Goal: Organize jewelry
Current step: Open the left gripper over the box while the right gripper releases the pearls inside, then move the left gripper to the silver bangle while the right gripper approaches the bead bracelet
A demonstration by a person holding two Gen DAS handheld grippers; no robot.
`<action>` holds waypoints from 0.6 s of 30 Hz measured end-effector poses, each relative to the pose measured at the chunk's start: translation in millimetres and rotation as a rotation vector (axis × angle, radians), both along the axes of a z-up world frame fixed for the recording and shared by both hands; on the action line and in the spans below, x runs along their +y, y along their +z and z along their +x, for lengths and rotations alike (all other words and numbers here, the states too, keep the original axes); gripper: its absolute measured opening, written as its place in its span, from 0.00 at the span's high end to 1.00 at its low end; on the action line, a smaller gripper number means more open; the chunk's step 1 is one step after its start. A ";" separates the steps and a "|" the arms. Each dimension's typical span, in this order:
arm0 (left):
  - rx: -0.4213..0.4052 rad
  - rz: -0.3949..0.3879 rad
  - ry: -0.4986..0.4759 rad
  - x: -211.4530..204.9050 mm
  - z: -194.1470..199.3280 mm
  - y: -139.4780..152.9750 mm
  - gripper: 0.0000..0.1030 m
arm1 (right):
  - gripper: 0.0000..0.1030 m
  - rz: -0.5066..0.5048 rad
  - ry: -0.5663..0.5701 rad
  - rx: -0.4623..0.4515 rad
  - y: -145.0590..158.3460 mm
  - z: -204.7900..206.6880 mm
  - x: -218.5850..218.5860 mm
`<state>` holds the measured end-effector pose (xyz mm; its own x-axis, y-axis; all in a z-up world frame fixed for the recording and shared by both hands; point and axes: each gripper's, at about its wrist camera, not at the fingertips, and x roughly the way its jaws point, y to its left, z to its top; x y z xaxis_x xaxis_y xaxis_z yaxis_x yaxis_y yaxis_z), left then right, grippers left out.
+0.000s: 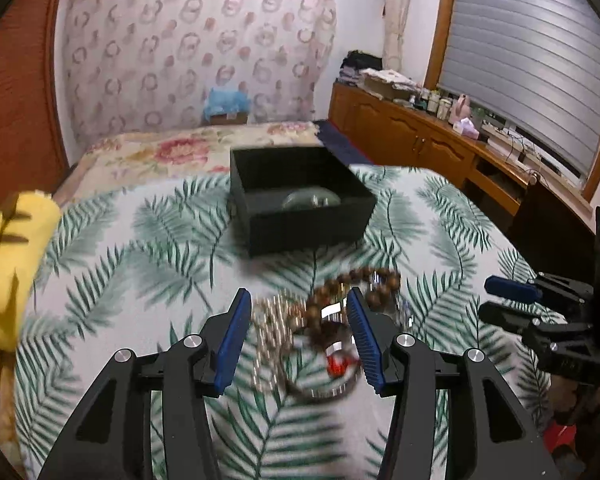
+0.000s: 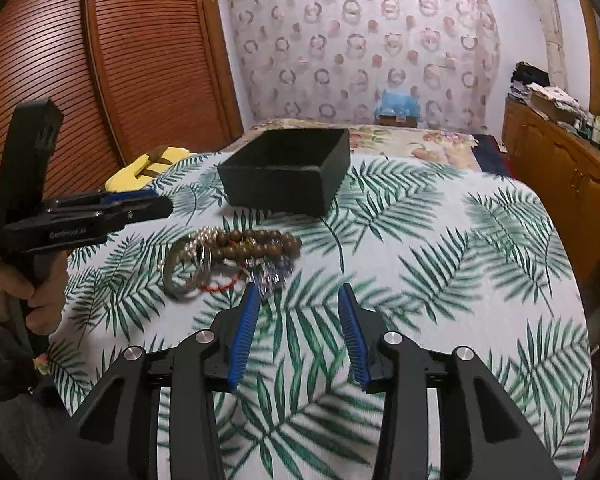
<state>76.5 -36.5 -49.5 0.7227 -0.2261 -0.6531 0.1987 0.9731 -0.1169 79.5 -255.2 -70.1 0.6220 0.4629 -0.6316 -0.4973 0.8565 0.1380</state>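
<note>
A tangled jewelry pile lies on the palm-leaf bedspread (image 1: 140, 248): a brown wooden bead bracelet (image 1: 356, 280) (image 2: 256, 240), a pale metal chain (image 1: 272, 320), silver bangles (image 2: 188, 272), pearls (image 2: 196, 236) and a red string bracelet (image 2: 220, 286). My left gripper (image 1: 298, 300) hangs open just over the pile, which shows between its blue pads without being pinched. My right gripper (image 2: 298, 292) is open over bare cloth, with the pile just off its left fingertip. Behind the pile stands an open black box (image 1: 312, 232) (image 2: 276, 192) holding a clear domed object (image 1: 312, 200).
A yellow plush toy (image 1: 12, 260) (image 2: 148, 168) lies at the bed's left edge. A wooden cabinet (image 1: 420, 144) with clutter on top runs along the right wall under the window. A slatted wooden wardrobe door (image 2: 100, 80) stands to the left. The bedspread drops away at right.
</note>
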 end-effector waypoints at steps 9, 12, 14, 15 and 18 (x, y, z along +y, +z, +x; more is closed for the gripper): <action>0.027 0.054 0.004 -8.9 -14.8 -14.8 0.32 | 0.58 0.001 -0.009 0.031 -18.9 -14.9 -4.1; 0.041 0.063 -0.002 -14.6 -12.3 -19.4 0.31 | 0.58 -0.009 -0.010 0.023 -21.6 -18.9 -0.6; 0.059 0.068 -0.003 -17.3 -6.9 -22.6 0.31 | 0.53 -0.014 -0.007 0.011 -21.2 -21.3 1.0; 0.065 0.070 -0.003 -18.9 -5.0 -24.2 0.31 | 0.53 -0.016 -0.005 0.009 -21.5 -22.2 1.3; 0.088 0.083 -0.003 -24.6 3.2 -30.9 0.31 | 0.53 -0.023 -0.001 0.002 -20.8 -23.8 1.7</action>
<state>79.7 -61.1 -80.3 0.6611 -0.1710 -0.7305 0.1941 0.9795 -0.0535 55.8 -253.4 -90.9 0.6212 0.4479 -0.6430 -0.4963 0.8599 0.1195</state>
